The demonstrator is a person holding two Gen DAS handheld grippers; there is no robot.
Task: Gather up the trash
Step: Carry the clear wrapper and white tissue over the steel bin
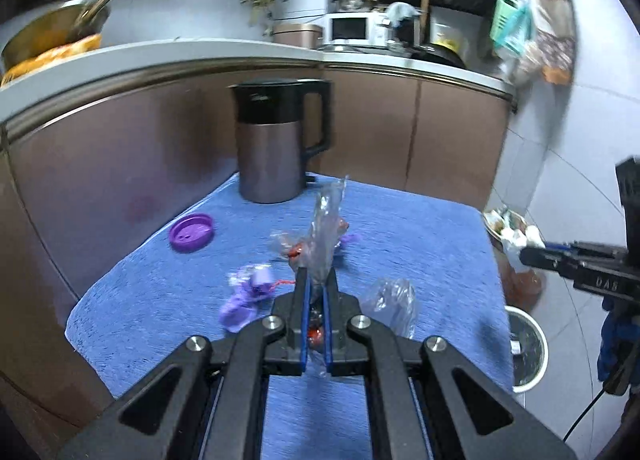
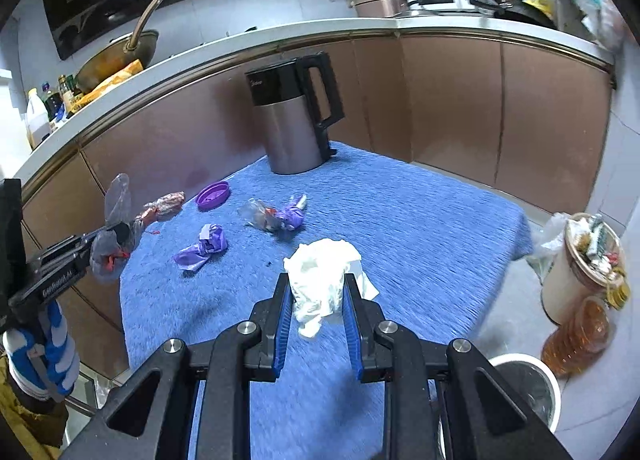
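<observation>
My left gripper (image 1: 316, 280) is shut on a clear plastic wrapper (image 1: 326, 228) with red bits, which stands up from the jaws above the blue towel (image 1: 420, 228). The right wrist view has that gripper (image 2: 122, 232) at the left edge, with the wrapper (image 2: 116, 204) off the table's side. My right gripper (image 2: 317, 280) is shut on a crumpled white tissue (image 2: 320, 272), held over the towel (image 2: 420, 220). On the towel lie a purple wrapper (image 2: 204, 248), a clear and purple wrapper (image 2: 276, 216) and a purple lid (image 2: 213, 194).
A grey kettle (image 2: 296, 120) stands at the towel's far edge, in front of brown cabinets. On the floor to the right are a white bin (image 2: 524, 384), a full trash container (image 2: 588, 260) and stacked orange cups (image 2: 580, 336). A gloved hand (image 2: 44, 356) holds the left gripper.
</observation>
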